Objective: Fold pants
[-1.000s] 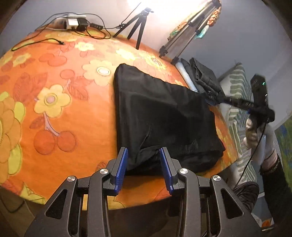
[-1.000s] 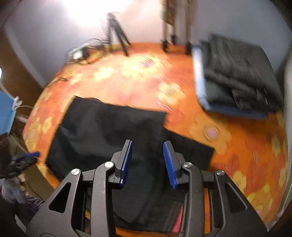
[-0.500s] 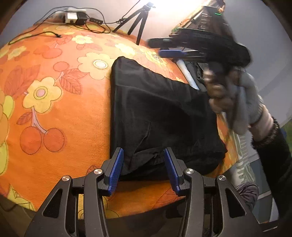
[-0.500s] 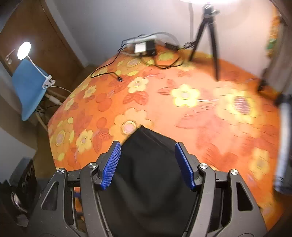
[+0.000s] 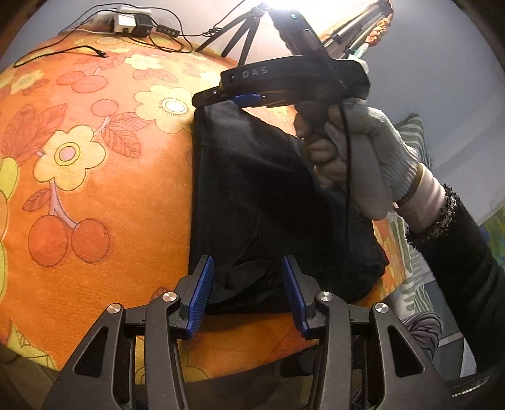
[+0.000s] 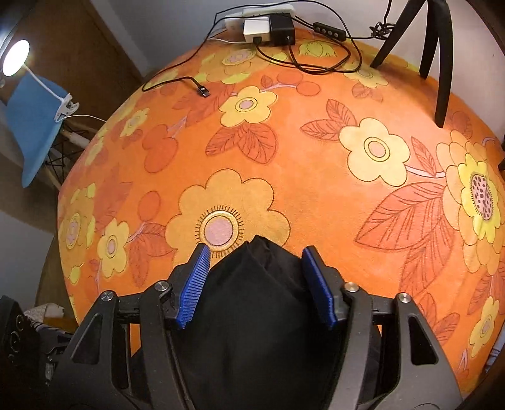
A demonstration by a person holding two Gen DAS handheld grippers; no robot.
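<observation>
Black pants (image 5: pixel 252 195) lie folded on the orange flowered table cover (image 5: pixel 94 176). My left gripper (image 5: pixel 247 291) is open, its blue pads either side of the pants' near edge. My right gripper (image 6: pixel 255 284) is open, straddling the far corner of the pants (image 6: pixel 252 302); it also shows in the left wrist view (image 5: pixel 246 98), held by a gloved hand above that far corner.
A power strip with adapters and cables (image 6: pixel 268 23) and a black tripod (image 6: pixel 438 63) stand at the table's far edge. A blue chair with a clip lamp (image 6: pixel 31 116) is off the left side. A striped cushion (image 5: pixel 416 142) lies beyond the right edge.
My right gripper swung across from the right side to the pants' far corner and opened wider. My left gripper opened wider at the near edge.
</observation>
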